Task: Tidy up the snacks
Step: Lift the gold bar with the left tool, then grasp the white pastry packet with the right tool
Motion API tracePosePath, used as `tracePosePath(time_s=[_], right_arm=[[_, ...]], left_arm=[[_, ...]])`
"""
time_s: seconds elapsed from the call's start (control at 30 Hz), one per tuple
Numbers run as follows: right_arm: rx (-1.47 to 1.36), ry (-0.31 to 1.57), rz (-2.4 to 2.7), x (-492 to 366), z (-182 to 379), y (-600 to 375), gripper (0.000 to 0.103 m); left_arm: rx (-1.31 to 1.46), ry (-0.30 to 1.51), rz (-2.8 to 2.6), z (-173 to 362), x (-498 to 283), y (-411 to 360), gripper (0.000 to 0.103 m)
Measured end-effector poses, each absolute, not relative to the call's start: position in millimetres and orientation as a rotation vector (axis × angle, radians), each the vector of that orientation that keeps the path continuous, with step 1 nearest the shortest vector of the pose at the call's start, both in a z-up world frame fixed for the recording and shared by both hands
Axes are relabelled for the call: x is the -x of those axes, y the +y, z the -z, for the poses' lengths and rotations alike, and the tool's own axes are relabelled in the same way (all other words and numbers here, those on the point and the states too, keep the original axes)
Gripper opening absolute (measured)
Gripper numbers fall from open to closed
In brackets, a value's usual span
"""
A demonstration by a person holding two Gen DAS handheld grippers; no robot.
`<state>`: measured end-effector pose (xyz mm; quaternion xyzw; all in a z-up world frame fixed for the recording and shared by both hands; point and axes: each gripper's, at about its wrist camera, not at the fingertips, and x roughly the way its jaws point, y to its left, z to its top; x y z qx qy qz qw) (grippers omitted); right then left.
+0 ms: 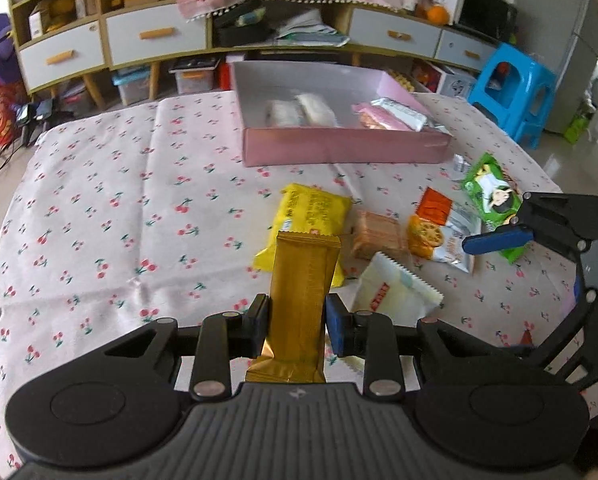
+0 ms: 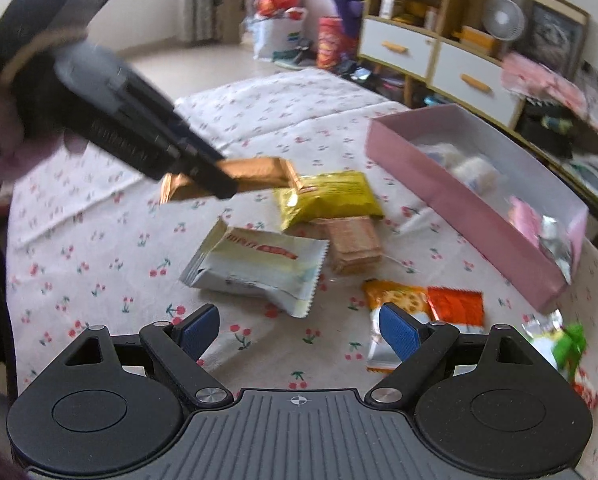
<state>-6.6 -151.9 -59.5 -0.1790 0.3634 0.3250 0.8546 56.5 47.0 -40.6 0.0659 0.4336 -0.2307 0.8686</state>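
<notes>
My left gripper (image 1: 297, 322) is shut on a gold snack bar (image 1: 301, 292), lifted above the cherry-print tablecloth (image 1: 111, 220); the same bar (image 2: 255, 174) shows in the right wrist view, held out over the table. A yellow packet (image 1: 311, 216), a brown biscuit stack (image 1: 377, 236), a white packet (image 1: 395, 292), an orange cracker packet (image 1: 439, 232) and a green packet (image 1: 493, 196) lie loose. A pink box (image 1: 339, 146) behind them holds several wrapped snacks. My right gripper (image 2: 299, 330) hangs open over the cloth, between the white packet (image 2: 259, 264) and the orange cracker packet (image 2: 415, 304).
Behind the table runs a long low cabinet (image 1: 151, 36) with white drawers and cluttered shelves. A blue plastic stool (image 1: 515, 92) stands at the right. Bare cloth stretches over the table's left half. A hand (image 2: 3, 132) grips the left tool.
</notes>
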Motion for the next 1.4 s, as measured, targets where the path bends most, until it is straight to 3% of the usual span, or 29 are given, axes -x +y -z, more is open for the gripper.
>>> tracePosePath(time_s=[0.53,1.0,1.4], right_arm=[[0.221,0.958,-0.945,-9,65,-109,0.083],[0.426,0.878,-0.822,-17,75,-92,0.088],[0.463,0.837,-0.844,-25,76,-64,0.085]], left_arm=[[-0.028,0.961,0.384,38,-73,89,0.027],[0.012,0.986,0.372,39,-78,100,0.027],[0.016,0.992,0.365,39,-79,103,0.028]])
